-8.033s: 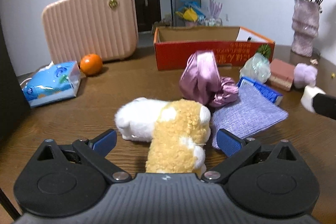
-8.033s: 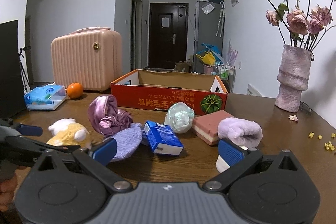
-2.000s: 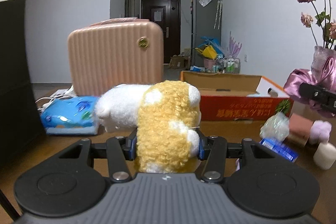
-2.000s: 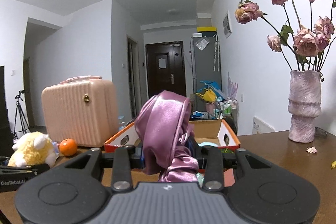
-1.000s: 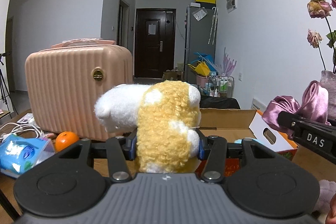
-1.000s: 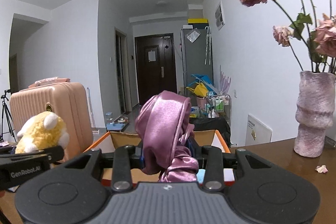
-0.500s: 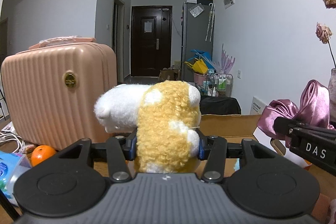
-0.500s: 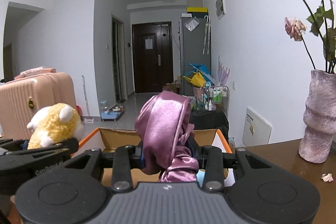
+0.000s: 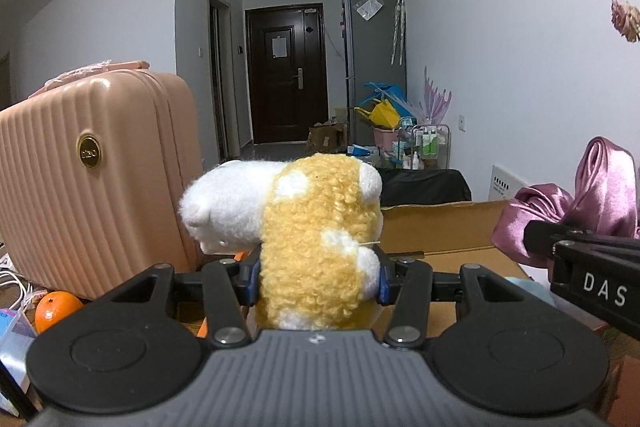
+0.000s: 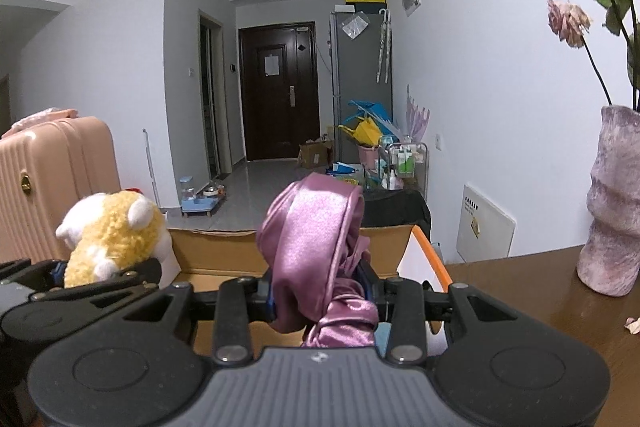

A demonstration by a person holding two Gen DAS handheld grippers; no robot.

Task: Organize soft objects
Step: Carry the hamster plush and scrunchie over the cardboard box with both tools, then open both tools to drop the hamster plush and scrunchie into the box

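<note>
Both hands loaded, each over the near wall of the cardboard box [image 10: 224,247]. Left gripper [image 9: 318,273] has its pads clamped on the plush toy [image 9: 316,227] around the lower body, with the head and most of the bulk standing proud above the fingers. Right gripper [image 10: 320,297] is squeezed down on the satin bundle [image 10: 316,251], fabric bunched between the pads and a knotted tail hanging below. My read: the step is carry-and-drop into the box, and neither load is past the rim yet. To do it well, bring each load clear over the wall before letting go, tip slightly down, release one side at a time so the grippers don't collide; they are just beside each other. The plush is curly yellow pile with smooth white patches, rounded, springy, so it should rebound on release and may roll. The satin is slick, glossy mauve, folded in a loop; likely to slide or unfold and snag on a pad, so open wide. The box is matte brown inside with an orange edge; its floor is mostly hidden behind the grippers, so I can't say what's already in it. A ribbed pink suitcase [image 9: 92,179] stands to the left, a rough mauve vase [image 10: 612,203] to the right; keep clear of both.
</note>
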